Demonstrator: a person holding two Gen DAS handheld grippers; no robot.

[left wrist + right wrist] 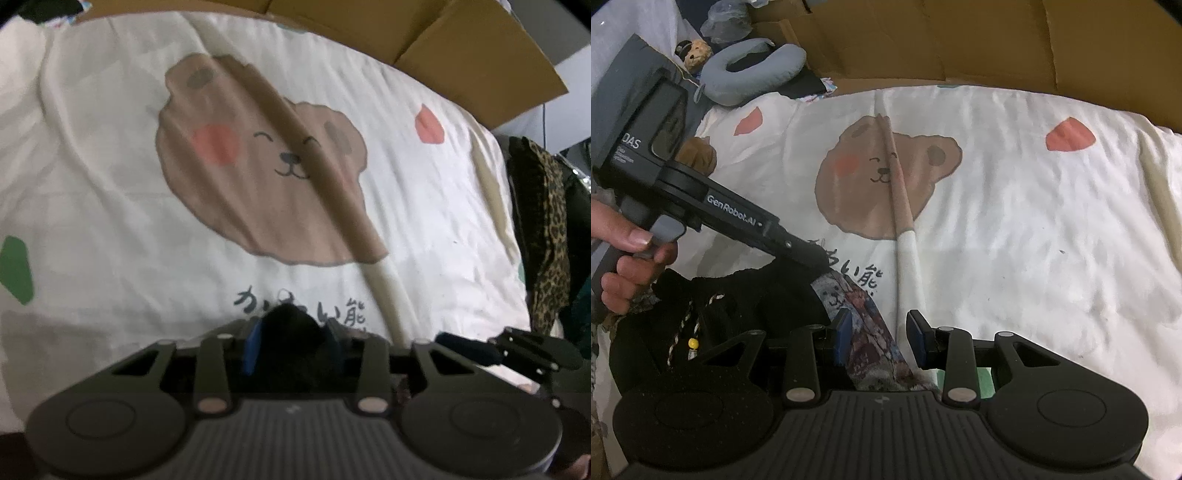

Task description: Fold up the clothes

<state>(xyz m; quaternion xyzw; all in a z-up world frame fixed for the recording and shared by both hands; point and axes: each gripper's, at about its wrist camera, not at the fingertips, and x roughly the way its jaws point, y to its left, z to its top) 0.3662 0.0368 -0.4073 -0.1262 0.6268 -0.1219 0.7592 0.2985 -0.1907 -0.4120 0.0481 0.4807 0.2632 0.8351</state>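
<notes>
While fabric bunches low-left: garment [746, 295] runs leftward from both grippers.
Left gripper [291, 347]: clamped on garment.
Right gripper [879, 339]: apart, straddling patterned edge.

A garment [746, 295] lies on the bed cover [1015, 221], at its near left edge. Cardboard [923, 44] stands behind the bed. A neck pillow [750, 74] rests at the far left corner, beside a small toy [694, 51].

Bear-print bedcover [1015, 206]; black garment [746, 295] on it.
</notes>
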